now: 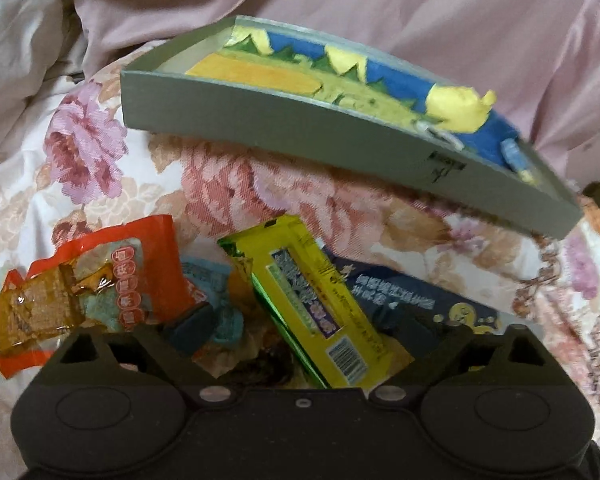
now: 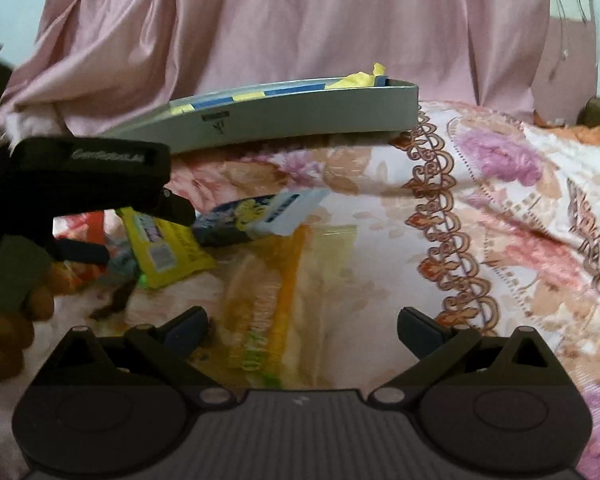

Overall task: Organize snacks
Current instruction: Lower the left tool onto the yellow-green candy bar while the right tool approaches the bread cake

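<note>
Grey shallow tray [image 1: 260, 120] with a blue, yellow and green painted inside sits on the floral bedspread [image 1: 100, 152], pink quilt [image 1: 380, 8] bunched behind it. Snacks lie in a loose pile in front of the tray, none in it. Left wrist view: yellow packet [image 1: 316, 304] with a barcode lies tilted between the fingers of the left gripper [image 1: 300, 324], over a dark blue packet [image 1: 400, 296] on its right. Orange-red packet [image 1: 112, 280] with a clear window lies to the left, a light blue wrapper [image 1: 224, 312] beside it. Left jaws wide apart; left blue pad [image 1: 188, 320] sits near the orange-red packet, and the pads press on nothing I can see. Right wrist view: right gripper [image 2: 302, 332] hangs over a pale yellow-orange clear packet [image 2: 276, 300] flat on the bedspread, blurred. Right jaws spread wide, pads [image 2: 420, 330] off the packet. Left gripper shows at the left edge there, over the yellow packet, with a gloved hand [image 2: 12, 320] below it.
</note>
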Motion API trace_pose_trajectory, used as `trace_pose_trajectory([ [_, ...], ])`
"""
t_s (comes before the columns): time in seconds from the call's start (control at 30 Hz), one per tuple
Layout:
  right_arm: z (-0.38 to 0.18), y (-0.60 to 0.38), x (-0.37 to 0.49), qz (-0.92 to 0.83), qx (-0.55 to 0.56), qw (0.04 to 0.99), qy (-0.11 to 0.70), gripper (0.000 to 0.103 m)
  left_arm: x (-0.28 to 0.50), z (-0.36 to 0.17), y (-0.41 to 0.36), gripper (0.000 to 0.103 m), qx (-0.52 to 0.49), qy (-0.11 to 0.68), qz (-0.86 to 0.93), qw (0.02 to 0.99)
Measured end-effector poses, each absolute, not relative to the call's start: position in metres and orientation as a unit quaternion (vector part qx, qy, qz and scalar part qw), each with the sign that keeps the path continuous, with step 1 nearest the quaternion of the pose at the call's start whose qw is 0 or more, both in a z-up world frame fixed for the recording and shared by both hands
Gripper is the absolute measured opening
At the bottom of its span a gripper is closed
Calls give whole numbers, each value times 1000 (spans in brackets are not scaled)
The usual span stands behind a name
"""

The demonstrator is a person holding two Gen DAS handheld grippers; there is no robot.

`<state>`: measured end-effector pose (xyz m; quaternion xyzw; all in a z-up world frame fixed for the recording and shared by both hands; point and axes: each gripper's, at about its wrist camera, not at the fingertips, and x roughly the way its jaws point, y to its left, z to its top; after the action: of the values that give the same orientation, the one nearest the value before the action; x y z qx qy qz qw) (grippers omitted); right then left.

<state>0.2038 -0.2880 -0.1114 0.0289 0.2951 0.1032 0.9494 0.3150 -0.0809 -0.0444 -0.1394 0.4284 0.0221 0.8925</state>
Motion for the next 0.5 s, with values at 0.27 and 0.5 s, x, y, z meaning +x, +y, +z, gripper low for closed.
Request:
trace_pose_trajectory([
  [0.27, -109, -285, 200, 125, 30, 949, 286, 81, 316, -44, -85, 71, -160, 443, 50, 880],
  [0.5, -106, -282, 196, 138, 29, 950, 278, 63, 306, -37, -84, 48, -210, 408, 15, 888],
])
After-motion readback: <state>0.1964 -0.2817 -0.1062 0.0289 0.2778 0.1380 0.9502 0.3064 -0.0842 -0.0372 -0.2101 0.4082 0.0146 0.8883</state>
